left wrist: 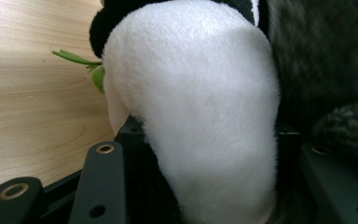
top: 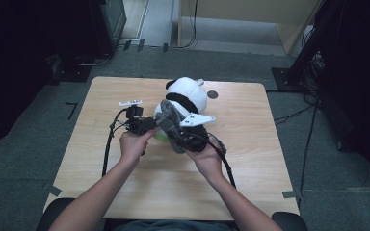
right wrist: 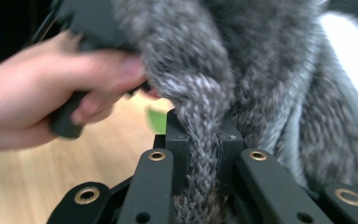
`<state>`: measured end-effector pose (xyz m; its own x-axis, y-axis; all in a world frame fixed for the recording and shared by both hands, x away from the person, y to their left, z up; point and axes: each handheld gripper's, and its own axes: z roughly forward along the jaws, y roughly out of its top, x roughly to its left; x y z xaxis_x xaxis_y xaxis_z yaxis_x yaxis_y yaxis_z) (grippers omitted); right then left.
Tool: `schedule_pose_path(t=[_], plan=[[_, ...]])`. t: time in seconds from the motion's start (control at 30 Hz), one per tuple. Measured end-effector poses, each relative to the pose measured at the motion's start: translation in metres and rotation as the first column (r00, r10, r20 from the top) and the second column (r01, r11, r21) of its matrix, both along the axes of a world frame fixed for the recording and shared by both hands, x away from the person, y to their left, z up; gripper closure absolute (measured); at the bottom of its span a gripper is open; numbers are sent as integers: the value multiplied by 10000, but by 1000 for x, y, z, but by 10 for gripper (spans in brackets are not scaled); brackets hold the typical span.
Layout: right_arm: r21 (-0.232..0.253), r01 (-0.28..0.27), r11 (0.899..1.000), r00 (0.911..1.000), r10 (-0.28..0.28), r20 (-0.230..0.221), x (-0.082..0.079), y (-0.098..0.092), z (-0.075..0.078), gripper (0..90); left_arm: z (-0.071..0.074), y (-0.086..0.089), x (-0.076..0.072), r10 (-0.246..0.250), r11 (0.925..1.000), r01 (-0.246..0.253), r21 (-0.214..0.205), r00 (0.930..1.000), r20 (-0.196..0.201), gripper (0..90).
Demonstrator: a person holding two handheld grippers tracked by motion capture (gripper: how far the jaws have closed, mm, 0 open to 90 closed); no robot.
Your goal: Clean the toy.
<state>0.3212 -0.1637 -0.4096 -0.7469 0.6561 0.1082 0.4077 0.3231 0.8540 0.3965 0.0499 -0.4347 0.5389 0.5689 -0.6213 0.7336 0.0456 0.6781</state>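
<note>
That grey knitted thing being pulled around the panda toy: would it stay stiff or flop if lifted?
The grey knitted scarf probably flops: it bunches and folds where the right gripper pinches it. Its fuzzy knit likely grips rather than slips. Draped against the plush panda, it looks light.

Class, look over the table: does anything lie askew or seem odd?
Yes. The toy panda lies tipped over on the table rather than sitting up, and a grey knitted scarf hangs bunched over it, pinched in the right gripper.
</note>
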Motion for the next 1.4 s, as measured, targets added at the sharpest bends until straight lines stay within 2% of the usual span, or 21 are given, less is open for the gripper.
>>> schedule_pose_path(t=[0.07, 0.1, 0.2, 0.3, 0.33, 0.37, 0.4, 0.43, 0.53, 0.8, 0.97, 1.03, 1.27, 1.4], plan=[[-101, -286, 9995, 9996, 286, 12, -4, 9, -8, 810, 0, 0, 0, 17, 9997, -21, -258, 9999, -140, 485], [-245, -412, 9989, 9991, 413, 39, -6, 13, -12, 809, 1, 0, 0, -22, 9989, 12, -478, 9998, -219, 485], [-799, -666, 9946, 9977, 677, 103, -8, 23, -22, 809, 3, -1, -1, -80, 9968, 61, -802, 9997, -225, 484], [-1502, -646, 9865, 9978, 658, 27, -5, 28, -34, 809, 7, -2, -3, -203, 9959, 191, -889, 9997, -129, 483], [-1578, -600, 9856, 9981, 609, 11, -4, 28, -37, 808, 9, -4, -4, -286, 9968, 286, -746, 9996, 12, 483], [-1609, -512, 9856, 9986, 525, 42, -1, 25, -42, 808, 9, -4, -4, -286, 9968, 286, -746, 9996, 12, 483], [-1389, -457, 9893, 9989, 465, 25, 1, 20, -45, 809, 10, -6, -5, -333, 9978, 339, -566, 9994, 121, 483], [-1341, -430, 9900, 9990, 440, 43, 2, 18, -46, 810, 9, -7, -5, -308, 9978, 314, -583, 9995, 115, 483], [-1612, -370, 9862, 9984, 435, 372, 4, 12, -47, 810, 8, -5, -3, -255, 9971, 256, -723, 9997, 22, 485], [-1681, -258, 9854, 9990, 313, 306, 9, 2, -48, 811, 8, 0, -2, -193, 9964, 190, -823, 9998, -21, 487], [-1836, -97, 9830, 9997, 140, 220, 13, -4, -50, 811, 8, 3, 0, -155, 9947, 137, -1024, 9997, -165, 489], [-1904, 30, 9817, 9998, 4, 178, 15, -7, -51, 811, 9, 6, 0, -118, 9933, 96, -1154, 9997, -191, 490], [-1893, 934, 9775, 9951, -976, -128, 26, -31, -50, 811, 10, 14, 3, 12, 9916, -42, -1295, 9997, -236, 490], [-1880, 1242, 9743, 9916, -1289, -134, 29, -39, -46, 811, 12, 18, 4, 153, 9948, -155, -1011, 9999, -31, 490]])
